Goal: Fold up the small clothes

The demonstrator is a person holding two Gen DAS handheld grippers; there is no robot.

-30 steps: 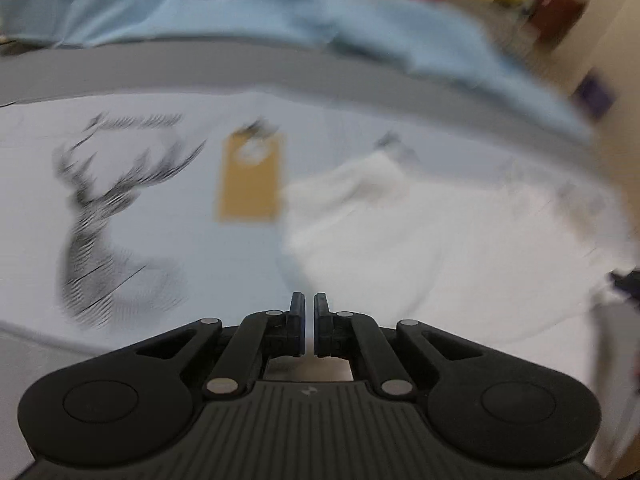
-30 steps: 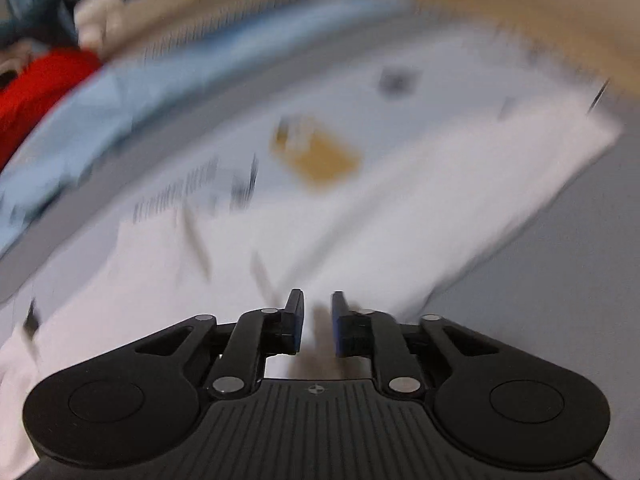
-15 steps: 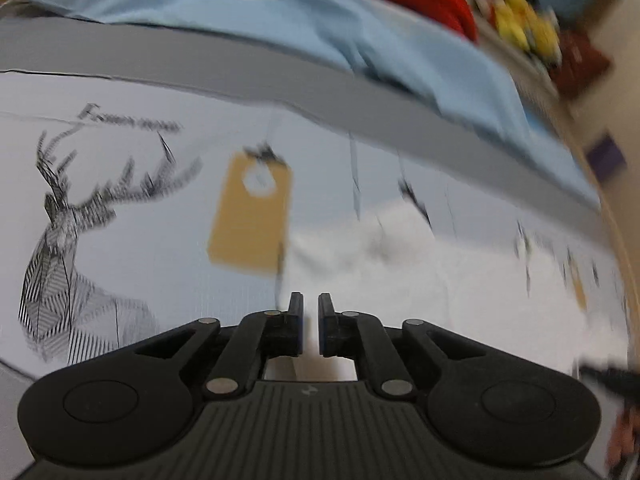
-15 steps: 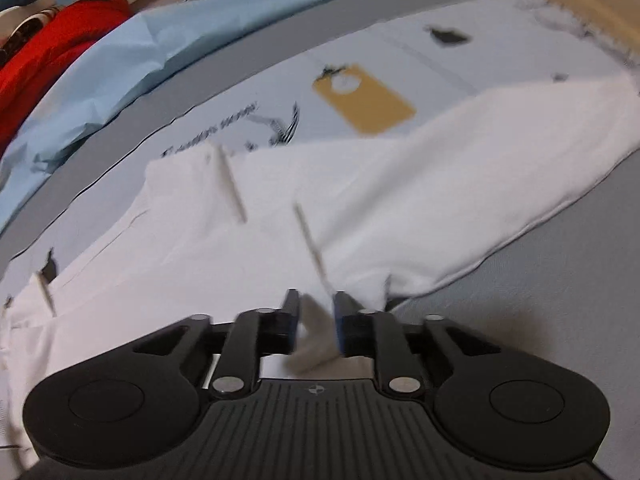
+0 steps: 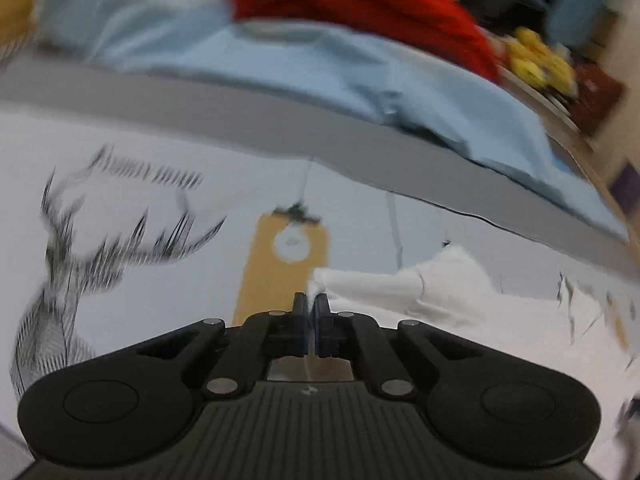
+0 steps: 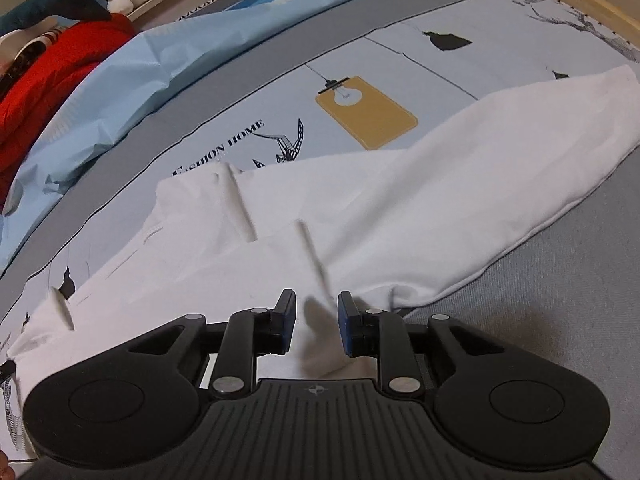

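Left gripper point(image 5: 310, 306) pinched on white garment point(image 6: 400, 208) corner. Right gripper point(image 6: 317, 316) parted, astride near hem fold, no squeeze seen. Long axis lower left to upper right.

A big pale cloth with printed pictures point(image 6: 400, 60) covers the flat grey top. On it are a yellow-brown tag picture with a light bulb point(image 6: 366, 114), a black lined deer drawing point(image 5: 80, 264) and the words "FASHION HOME" point(image 6: 218, 148). Behind lies a crumpled light blue sheet point(image 6: 132, 80). A bright red bundle of cloth point(image 5: 360, 8) sits on it. Blurry yellow things point(image 5: 536, 60) are far back.
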